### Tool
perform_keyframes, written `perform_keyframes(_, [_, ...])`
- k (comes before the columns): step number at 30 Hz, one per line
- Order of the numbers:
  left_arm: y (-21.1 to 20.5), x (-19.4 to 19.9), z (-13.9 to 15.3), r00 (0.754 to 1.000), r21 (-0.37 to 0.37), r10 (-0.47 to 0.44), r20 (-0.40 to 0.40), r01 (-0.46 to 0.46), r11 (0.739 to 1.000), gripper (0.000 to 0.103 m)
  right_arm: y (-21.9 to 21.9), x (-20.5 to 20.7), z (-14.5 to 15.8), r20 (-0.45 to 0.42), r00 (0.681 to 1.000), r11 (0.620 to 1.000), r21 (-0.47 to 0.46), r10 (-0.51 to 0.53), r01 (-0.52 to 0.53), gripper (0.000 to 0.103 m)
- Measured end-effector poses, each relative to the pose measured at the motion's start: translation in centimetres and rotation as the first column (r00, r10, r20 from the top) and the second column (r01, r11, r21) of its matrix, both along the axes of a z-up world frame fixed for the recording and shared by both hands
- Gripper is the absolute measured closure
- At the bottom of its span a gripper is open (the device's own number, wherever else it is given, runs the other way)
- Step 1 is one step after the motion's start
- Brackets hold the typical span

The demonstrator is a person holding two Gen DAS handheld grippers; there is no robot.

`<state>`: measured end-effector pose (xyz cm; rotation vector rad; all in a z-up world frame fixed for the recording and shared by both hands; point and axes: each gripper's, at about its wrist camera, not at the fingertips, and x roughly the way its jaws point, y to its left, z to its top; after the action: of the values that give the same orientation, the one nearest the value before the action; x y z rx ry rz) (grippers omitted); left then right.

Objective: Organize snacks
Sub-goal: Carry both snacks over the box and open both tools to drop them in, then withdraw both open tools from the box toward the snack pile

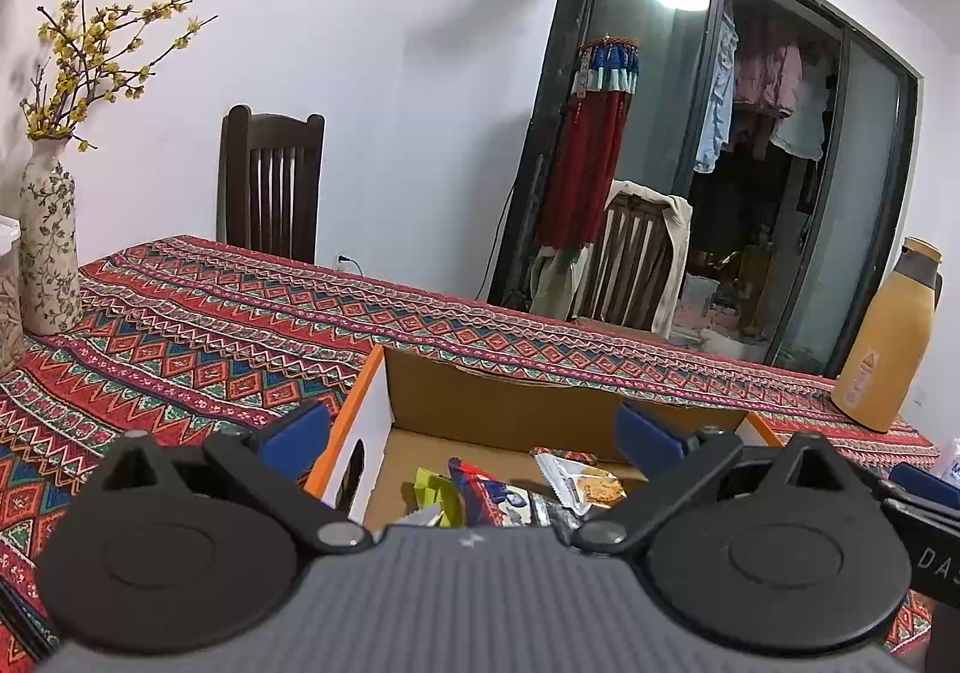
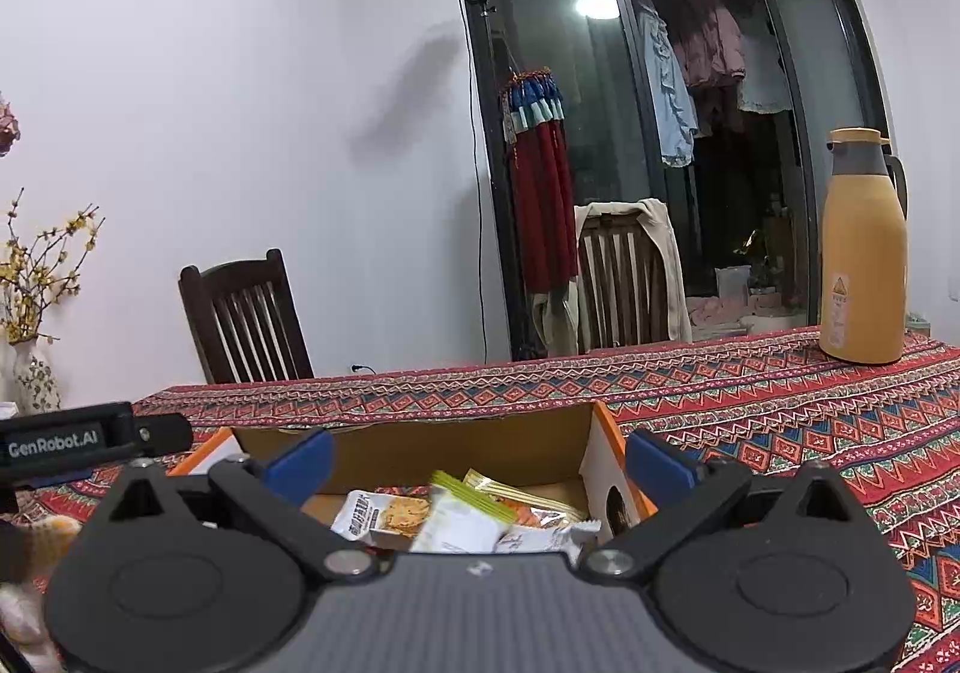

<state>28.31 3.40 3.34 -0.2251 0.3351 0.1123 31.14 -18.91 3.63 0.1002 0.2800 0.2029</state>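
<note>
Left wrist view
Left claw (image 1: 474,427): blue pads wide apart, nothing between them; poised over the near left part of the box.
Box (image 1: 480,391): open cardboard carton with orange outer edges, on the bench at 6 o'clock; left wall white inside, with a dark cutout.
Snacks (image 1: 510,487): heap of packets on the carton floor, partly hidden behind the claw body.
Green packet (image 1: 435,487): at the left of the heap.
Red and blue packet (image 1: 486,490): just beside the green one, tilted.
Cracker packet (image 1: 585,484): clear wrapper with crimped edge, at the right of the heap.
Bench (image 1: 198,331): covered with a red patterned cloth.
Vase (image 1: 48,247): floral, upright at 9 o'clock, holding yellow blossom branches.
Flask (image 1: 888,337): yellow, upright at 3 o'clock on the cloth.
Right claw (image 1: 924,499): only a sliver at the 4 o'clock edge; opening not readable here.

Right wrist view
Right claw (image 2: 477,460): blue pads spread wide, holding nothing; poised over the near right part of the box (image 2: 420,433).
Snacks (image 2: 468,511): piled inside at 6 o'clock.
Cracker packet (image 2: 390,514): at the left of the pile.
White packet (image 2: 462,523): green-striped top edge, lying over the middle.
Orange-striped packet (image 2: 516,499): behind the white one.
Left claw (image 2: 78,439): dark body lettered "GenRobot.AI" at 9 o'clock; pads out of sight.
Flask (image 2: 864,253): upright at 2 o'clock on the bench (image 2: 780,403).
Chairs: dark one (image 2: 240,319) at 10 o'clock, second one (image 2: 624,277) draped with cloth by the glass door.
</note>
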Motion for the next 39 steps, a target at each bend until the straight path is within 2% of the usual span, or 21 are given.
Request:
perform_keyframes(13, [-0.3, -0.8, 0.7, 1.0, 0.004, 0.006, 0.017, -0.006, 1.0, 0.0, -0.2, -0.8, 0.6, 0.035, 0.999, 1.0, -0.007, -0.01, 0.01, 0.0])
perform_keyframes(18, [-0.5, -2.4, 1.7, 1.0, 0.012, -0.011, 0.011, 0.011, 1.0, 0.0, -0.4, -2.6, 1.9, 0.075, 0.997, 1.0, -0.007, -0.009, 0.009, 0.0])
perform_keyframes(24, [-0.5, -4.8, 1.6, 0.999, 0.007, -0.036, 0.001, 0.036, 0.999, 0.0, -0.4, -5.9, 2.6, 0.112, 0.994, 1.0, -0.022, 0.005, -0.002, 0.0])
perform_keyframes(31, [0.2, -7.6, 0.5, 0.998, 0.011, -0.065, -0.025, 0.065, 0.998, 0.0, -0.5, -9.4, 1.5, 0.08, 0.997, 0.998, -0.059, 0.019, -0.014, 0.0])
perform_keyframes(39, [1.2, -10.0, -3.6, 0.993, 0.067, -0.06, -0.099, 0.067, 0.996, 0.0, -1.3, -12.3, -2.3, -0.044, 0.999, 0.994, -0.11, 0.01, -0.015, 0.0])
